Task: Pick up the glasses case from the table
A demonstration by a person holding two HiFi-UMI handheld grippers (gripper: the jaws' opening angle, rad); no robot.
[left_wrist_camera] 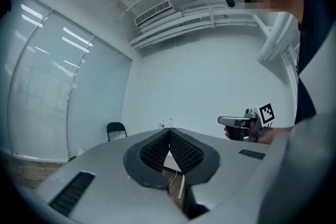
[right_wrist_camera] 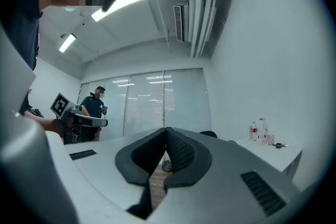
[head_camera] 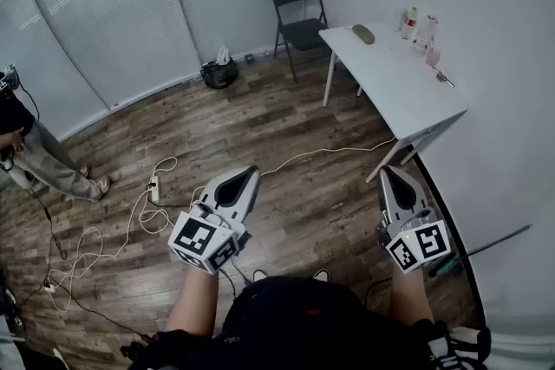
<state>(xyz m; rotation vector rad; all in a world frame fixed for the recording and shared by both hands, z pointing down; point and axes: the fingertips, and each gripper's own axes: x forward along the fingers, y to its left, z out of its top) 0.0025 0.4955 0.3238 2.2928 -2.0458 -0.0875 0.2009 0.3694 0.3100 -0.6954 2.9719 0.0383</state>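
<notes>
The glasses case (head_camera: 363, 34), a small olive-grey oval, lies near the far end of the white table (head_camera: 408, 91) at the upper right in the head view. Both grippers hang in the air over the wooden floor, well short of the table. My left gripper (head_camera: 252, 173) is shut with nothing in it, its tips meeting (left_wrist_camera: 169, 131) in the left gripper view. My right gripper (head_camera: 387, 171) is likewise shut and empty, its tips (right_wrist_camera: 167, 129) touching. The case shows in neither gripper view.
Bottles and small items (head_camera: 418, 28) stand at the table's far right corner. A black folding chair (head_camera: 299, 17) stands left of the table. Cables and a power strip (head_camera: 153, 186) trail over the floor. A person (head_camera: 35, 153) stands at the left edge.
</notes>
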